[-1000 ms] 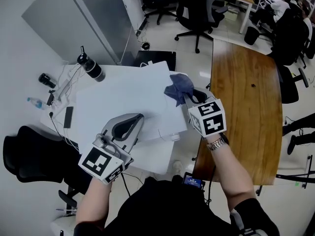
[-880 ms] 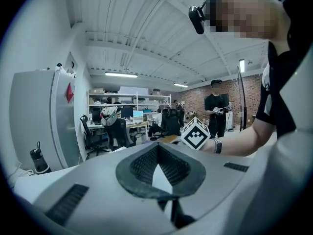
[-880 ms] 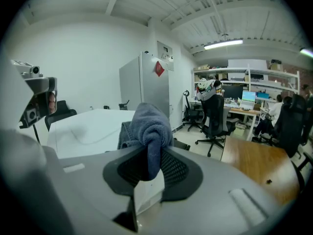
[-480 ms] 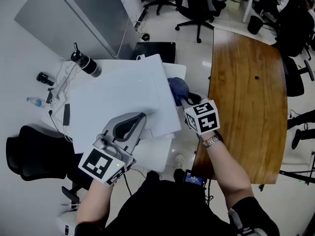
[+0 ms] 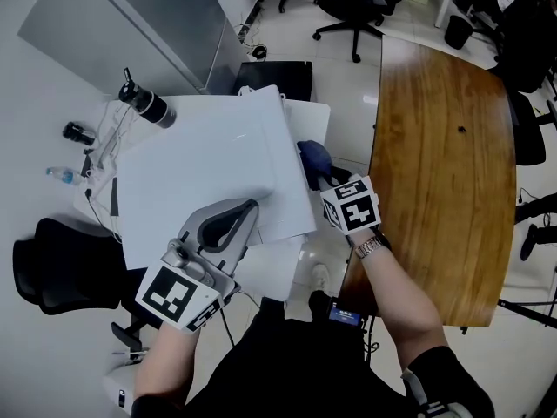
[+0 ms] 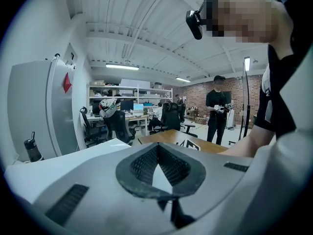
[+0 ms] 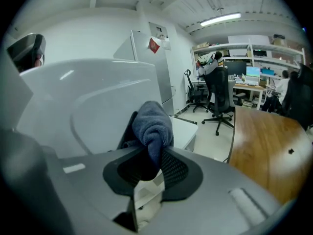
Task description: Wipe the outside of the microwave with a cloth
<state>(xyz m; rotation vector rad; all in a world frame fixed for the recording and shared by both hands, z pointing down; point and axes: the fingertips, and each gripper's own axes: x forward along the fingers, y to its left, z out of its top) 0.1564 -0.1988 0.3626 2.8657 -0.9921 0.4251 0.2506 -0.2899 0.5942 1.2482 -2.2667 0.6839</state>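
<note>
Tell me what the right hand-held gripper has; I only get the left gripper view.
Observer: The right hand-held gripper is shut on a blue cloth.
Operator: Where is it?
Observer: In the head view the cloth is beside the microwave's right side, just under the top edge; I can't confirm contact.
Operator: And my left one?
Observer: The left hand-held gripper lies over the microwave's top, near the front right corner.

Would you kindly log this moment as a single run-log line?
task: wipe microwave outside | right claw: shut on blue cloth, at microwave's side | left claw: shut, empty, over microwave top
</note>
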